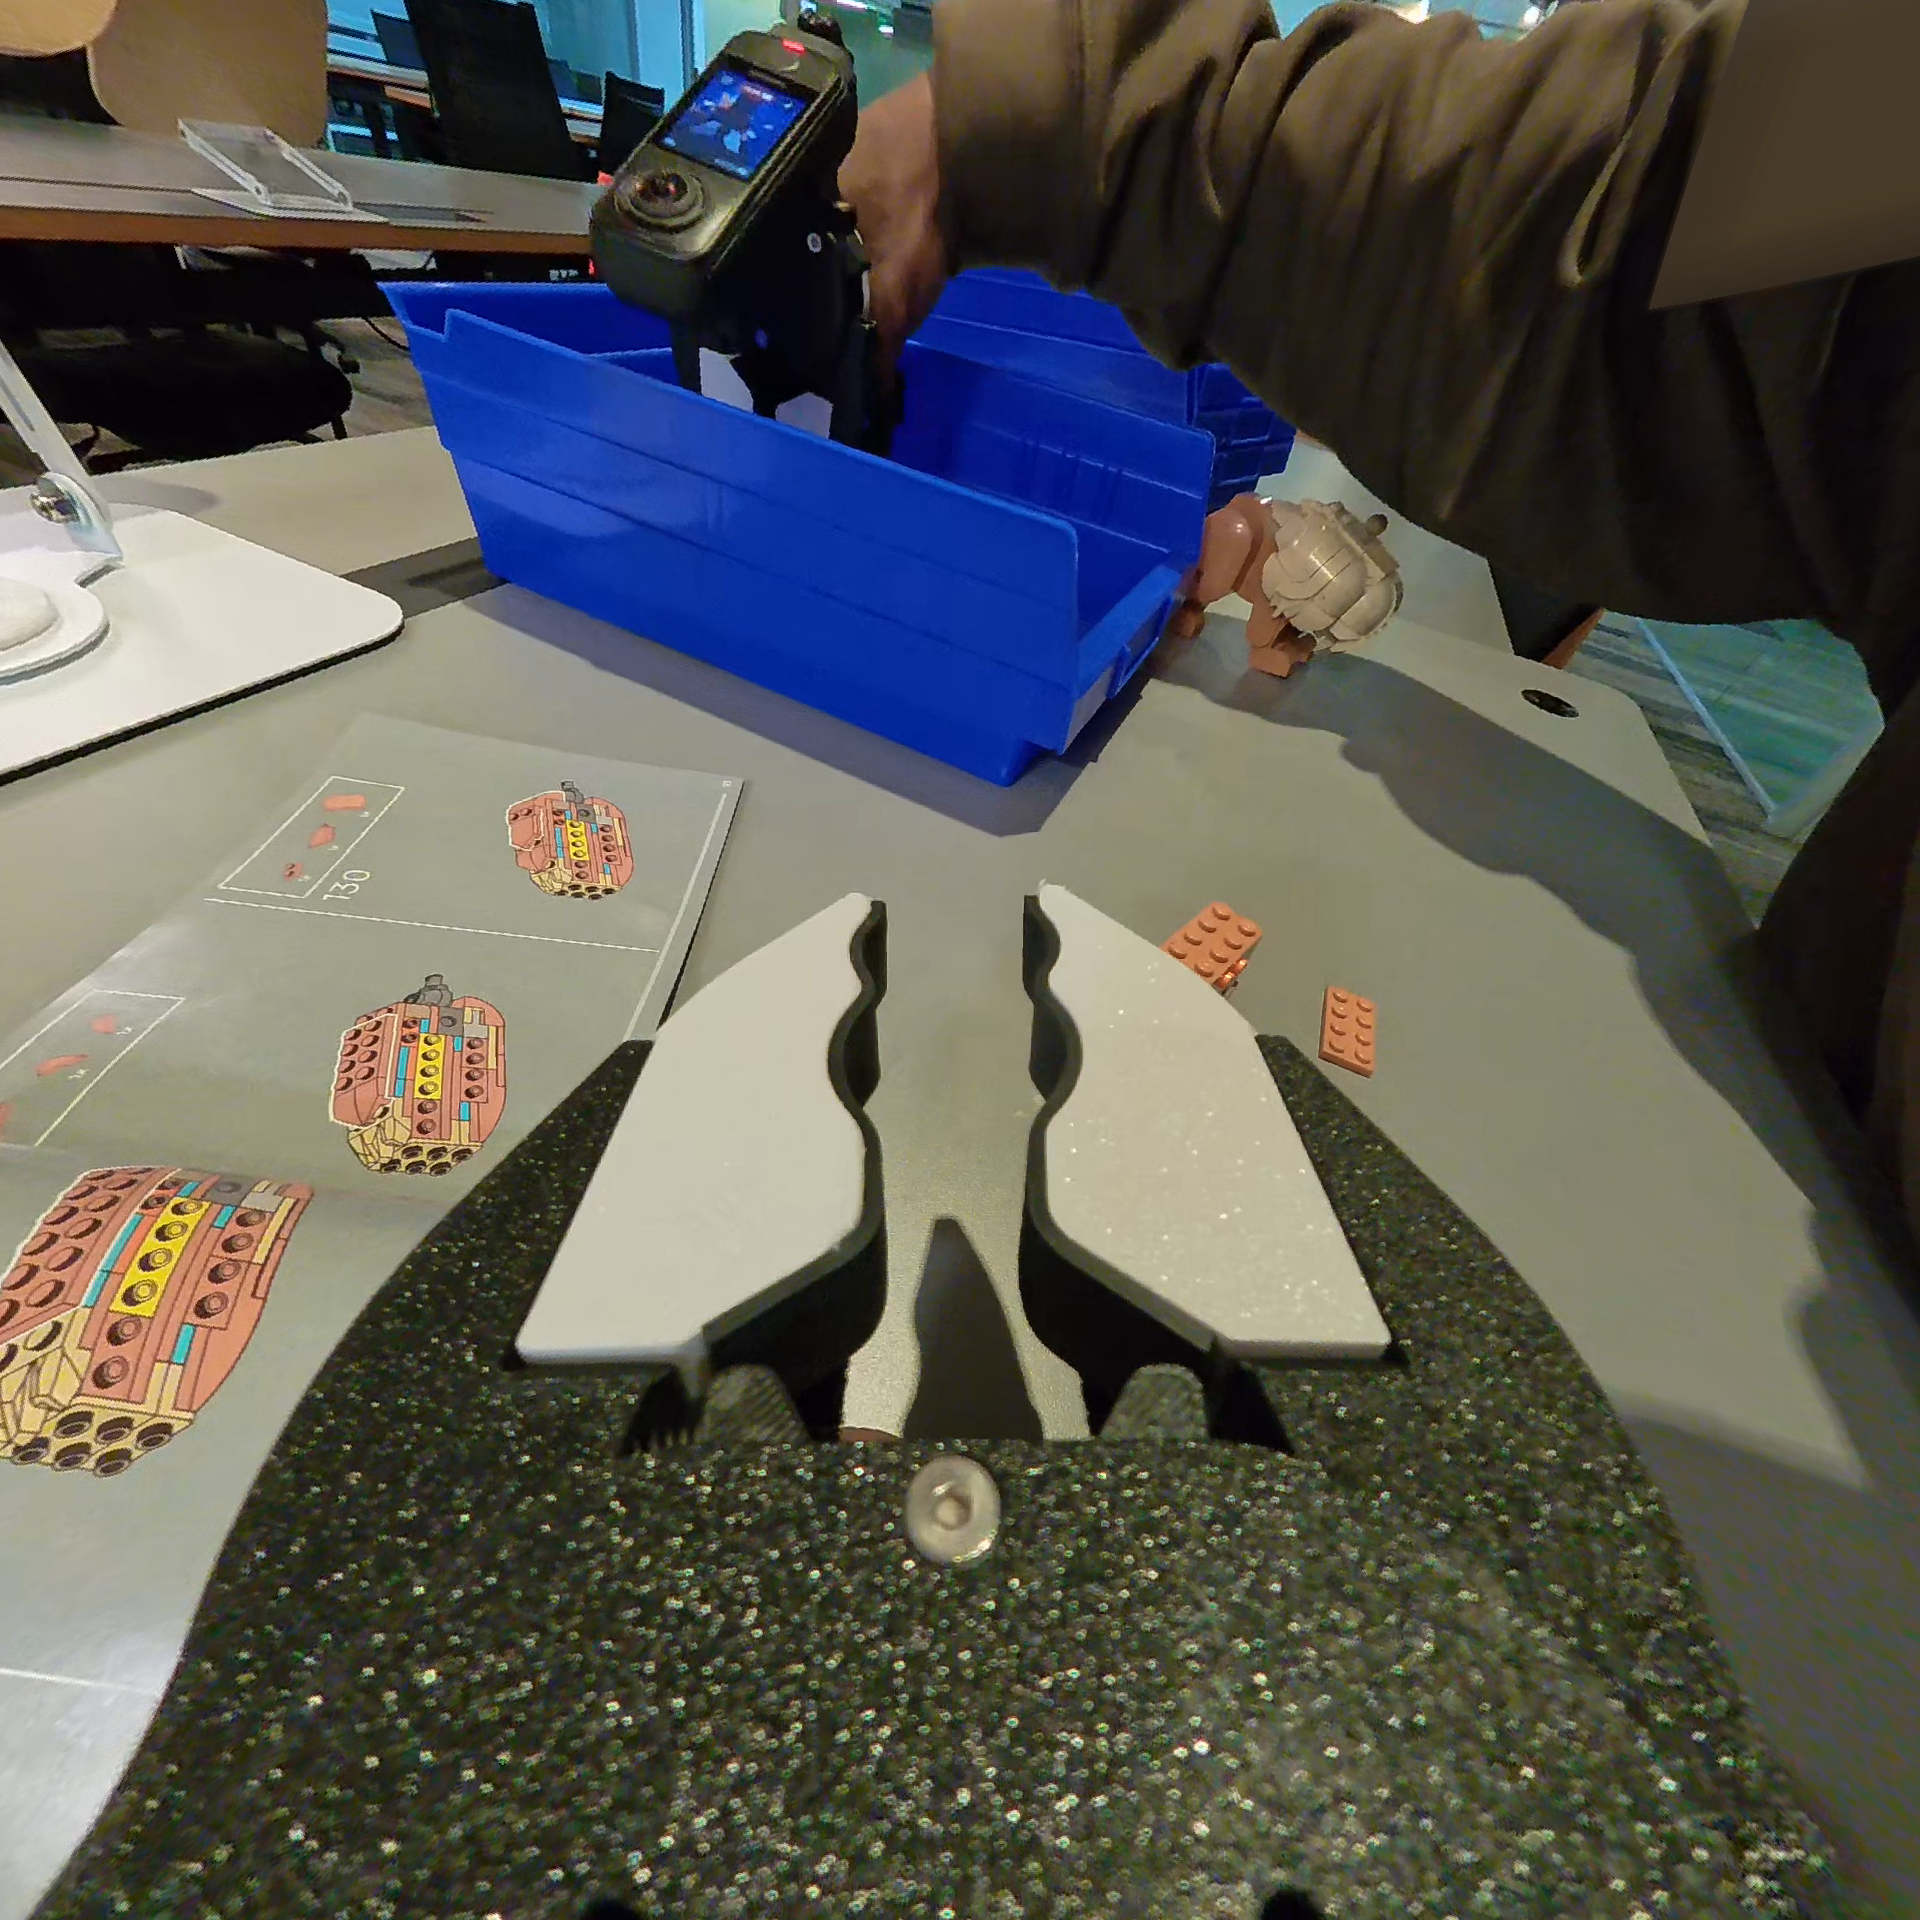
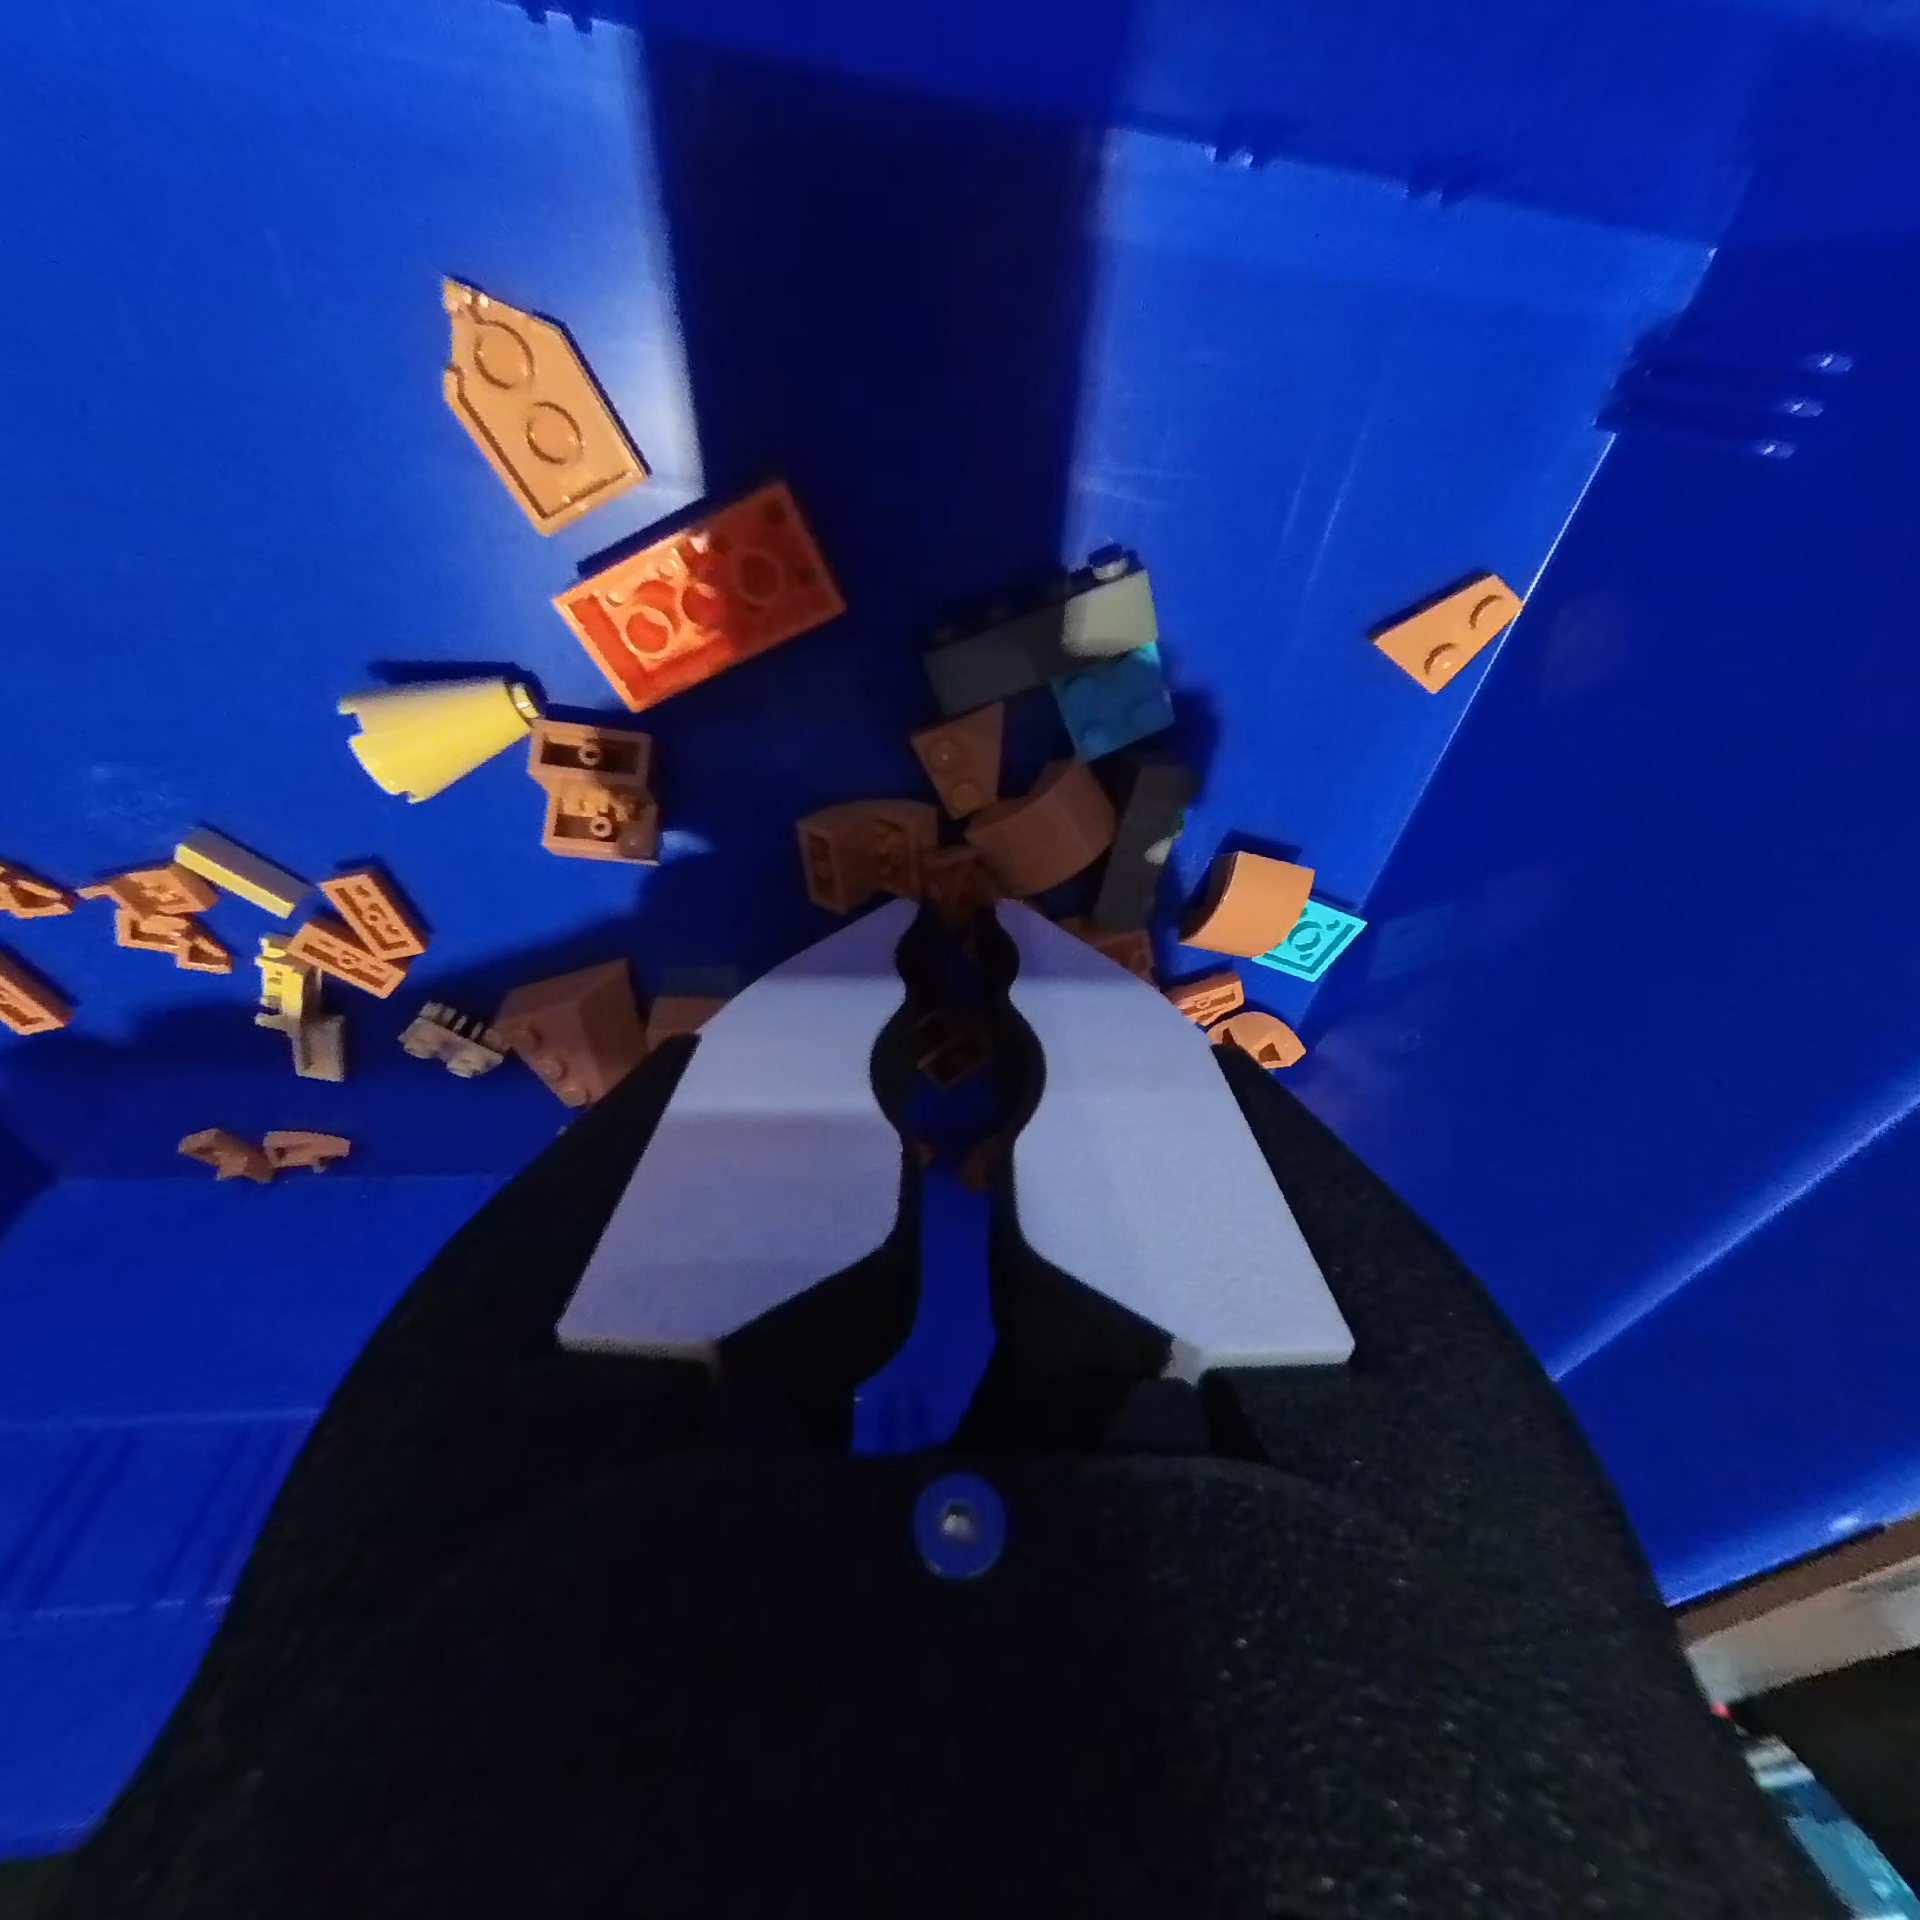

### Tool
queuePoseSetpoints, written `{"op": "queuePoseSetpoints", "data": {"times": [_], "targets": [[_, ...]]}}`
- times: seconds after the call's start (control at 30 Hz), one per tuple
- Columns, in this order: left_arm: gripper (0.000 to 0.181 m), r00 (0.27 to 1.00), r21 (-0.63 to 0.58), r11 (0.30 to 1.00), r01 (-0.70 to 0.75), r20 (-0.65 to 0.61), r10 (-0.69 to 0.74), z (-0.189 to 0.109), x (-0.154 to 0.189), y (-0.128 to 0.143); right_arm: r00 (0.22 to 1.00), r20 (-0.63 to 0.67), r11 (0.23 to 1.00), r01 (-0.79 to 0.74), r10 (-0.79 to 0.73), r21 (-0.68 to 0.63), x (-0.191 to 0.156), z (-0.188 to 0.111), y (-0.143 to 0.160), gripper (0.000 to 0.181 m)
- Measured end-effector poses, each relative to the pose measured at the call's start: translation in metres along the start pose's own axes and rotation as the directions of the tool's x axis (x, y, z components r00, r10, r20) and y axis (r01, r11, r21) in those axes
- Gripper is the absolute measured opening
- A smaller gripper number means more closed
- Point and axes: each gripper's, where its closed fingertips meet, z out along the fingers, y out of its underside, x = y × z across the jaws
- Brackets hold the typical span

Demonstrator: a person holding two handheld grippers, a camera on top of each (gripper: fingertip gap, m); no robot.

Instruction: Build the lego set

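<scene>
My left gripper (image 1: 956, 909) is open and empty, low over the grey table (image 1: 1299, 810). An instruction sheet (image 1: 416, 987) lies to its left. A brown brick (image 1: 1214, 940) and a brown plate (image 1: 1349, 1029) lie just right of its fingertips. A partly built brown and tan model (image 1: 1320, 577) stands behind the blue bin (image 1: 790, 540). My right gripper (image 2: 956, 920) reaches down inside the bin and is shut on a small brown piece (image 2: 943, 1049) at the edge of a pile of brown, grey and blue pieces (image 2: 1039, 810). Its fingers are hidden in the left wrist view.
Loose pieces lie across the bin floor: an orange-red plate (image 2: 701, 597), a yellow cone (image 2: 436, 732), a brown wedge plate (image 2: 535, 405). The bin's wall (image 2: 1351, 416) rises close on the right. A white pad (image 1: 187, 644) lies at far left. A sleeve (image 1: 1351, 208) crosses above. My hands' fingertips stand some 35 cm from each other. To reach the brown brick (image 1: 1214, 940) in a straight line is about 8 cm for my left fingers, about 35 cm for my right.
</scene>
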Motion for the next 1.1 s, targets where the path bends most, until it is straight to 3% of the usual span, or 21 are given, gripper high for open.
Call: {"op": "queuePoseSetpoints", "data": {"times": [0.2, 0.6, 0.93, 1.1], "targets": [[0.025, 1.0, 0.0, 1.0, -0.002, 0.001, 0.002, 0.0, 0.0, 0.0, 0.997, 0.057, 0.998, -0.05, 0.049, 0.028, -0.004, -0.005, 0.002, 0.005], [0.025, 1.0, -0.003, 1.0, -0.006, 0.0, 0.006, 0.001, 0.001, 0.0, 0.92, 0.356, 0.906, -0.283, 0.164, 0.315, -0.026, -0.046, -0.025, 0.004], [0.025, 1.0, -0.003, 1.0, -0.013, 0.005, 0.013, 0.0, 0.001, 0.0, 0.963, 0.215, 0.947, -0.215, 0.164, 0.24, -0.025, -0.039, -0.025, 0.006], [0.025, 1.0, 0.004, 1.0, -0.017, 0.012, 0.017, -0.001, 0.0, -0.002, 0.965, 0.143, 0.932, -0.251, 0.22, 0.261, -0.024, -0.046, -0.024, 0.015]]}}
